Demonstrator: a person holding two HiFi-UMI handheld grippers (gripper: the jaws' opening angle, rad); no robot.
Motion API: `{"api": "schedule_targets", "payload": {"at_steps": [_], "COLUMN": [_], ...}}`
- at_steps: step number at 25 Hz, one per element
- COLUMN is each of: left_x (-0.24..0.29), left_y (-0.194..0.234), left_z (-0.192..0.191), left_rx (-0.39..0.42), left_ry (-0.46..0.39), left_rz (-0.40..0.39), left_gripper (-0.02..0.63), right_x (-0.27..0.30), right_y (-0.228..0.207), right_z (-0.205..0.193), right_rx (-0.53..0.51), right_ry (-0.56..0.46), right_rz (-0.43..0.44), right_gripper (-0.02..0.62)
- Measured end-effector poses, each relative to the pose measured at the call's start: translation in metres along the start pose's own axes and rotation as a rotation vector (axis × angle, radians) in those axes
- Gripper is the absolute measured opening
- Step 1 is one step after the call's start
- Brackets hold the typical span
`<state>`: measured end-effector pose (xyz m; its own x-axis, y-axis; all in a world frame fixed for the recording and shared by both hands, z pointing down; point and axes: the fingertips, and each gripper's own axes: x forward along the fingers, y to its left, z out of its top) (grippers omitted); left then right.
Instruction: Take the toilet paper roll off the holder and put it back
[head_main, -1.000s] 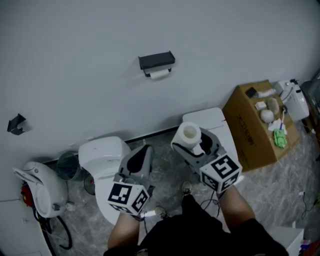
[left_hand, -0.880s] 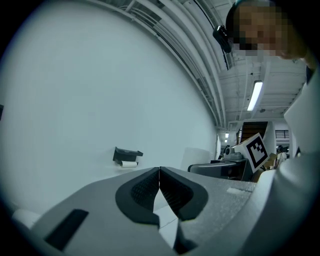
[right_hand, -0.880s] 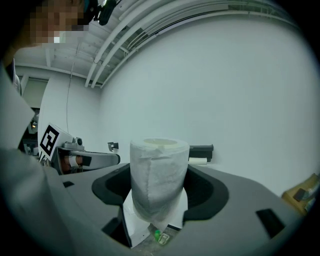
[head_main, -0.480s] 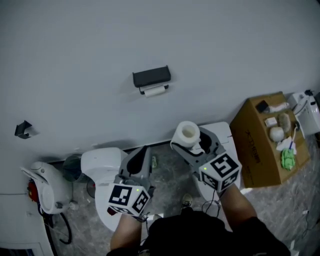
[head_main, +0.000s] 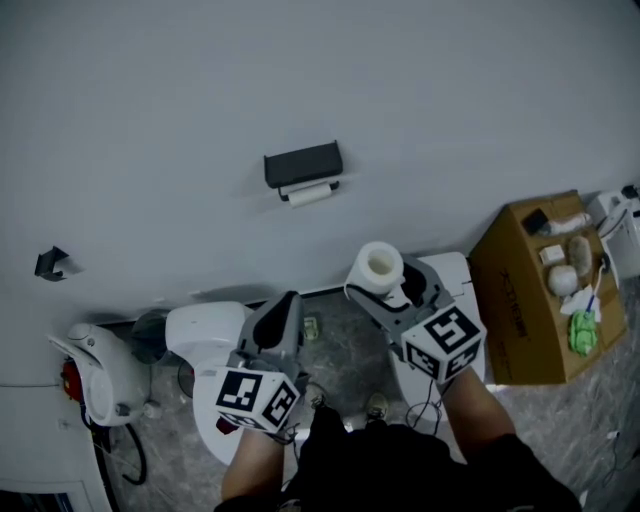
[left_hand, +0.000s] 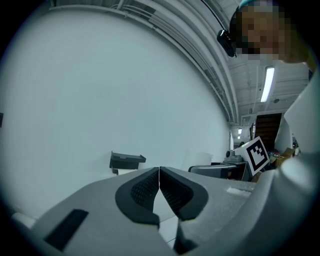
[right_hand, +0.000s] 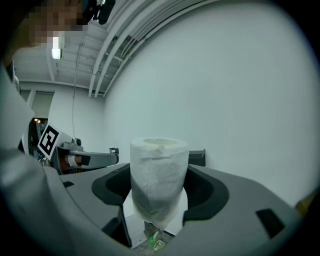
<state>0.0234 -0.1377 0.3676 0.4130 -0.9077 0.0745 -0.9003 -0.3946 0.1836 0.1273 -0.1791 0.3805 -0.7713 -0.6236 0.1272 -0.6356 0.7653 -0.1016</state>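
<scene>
Toilet paper roll (head_main: 378, 268) stands upright, clamped in the right gripper (head_main: 388, 290), well apart from the black wall holder (head_main: 303, 164). Left gripper (head_main: 286, 305) is clenched, empty. Removal looks done; remounting on the far holder remains.

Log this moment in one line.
right gripper: shut on toilet paper roll, upright | left gripper: shut, empty | holder: on wall, not reached

my left claw (head_main: 287, 300) and right claw (head_main: 390, 287): grey shells, black ribbed pads (left_hand: 145, 192) | marker cubes (head_main: 258, 397): white, black squares | clothing (head_main: 400, 470): black
</scene>
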Motion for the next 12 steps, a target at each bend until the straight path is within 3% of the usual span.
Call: {"api": "schedule_targets", "payload": {"at_steps": [12], "left_x": [0.035], "left_y": [0.090], "left_z": [0.016], "left_rx": [-0.041], "left_ry": [-0.010], "left_rz": [-0.111], "left_gripper": [0.005], "right_x": [0.082], "right_y": [-0.005], "right_z": [0.015], "right_rx": [-0.031], "right_ry": [0.024], "right_rz": [-0.117], "right_gripper": [0.308]}}
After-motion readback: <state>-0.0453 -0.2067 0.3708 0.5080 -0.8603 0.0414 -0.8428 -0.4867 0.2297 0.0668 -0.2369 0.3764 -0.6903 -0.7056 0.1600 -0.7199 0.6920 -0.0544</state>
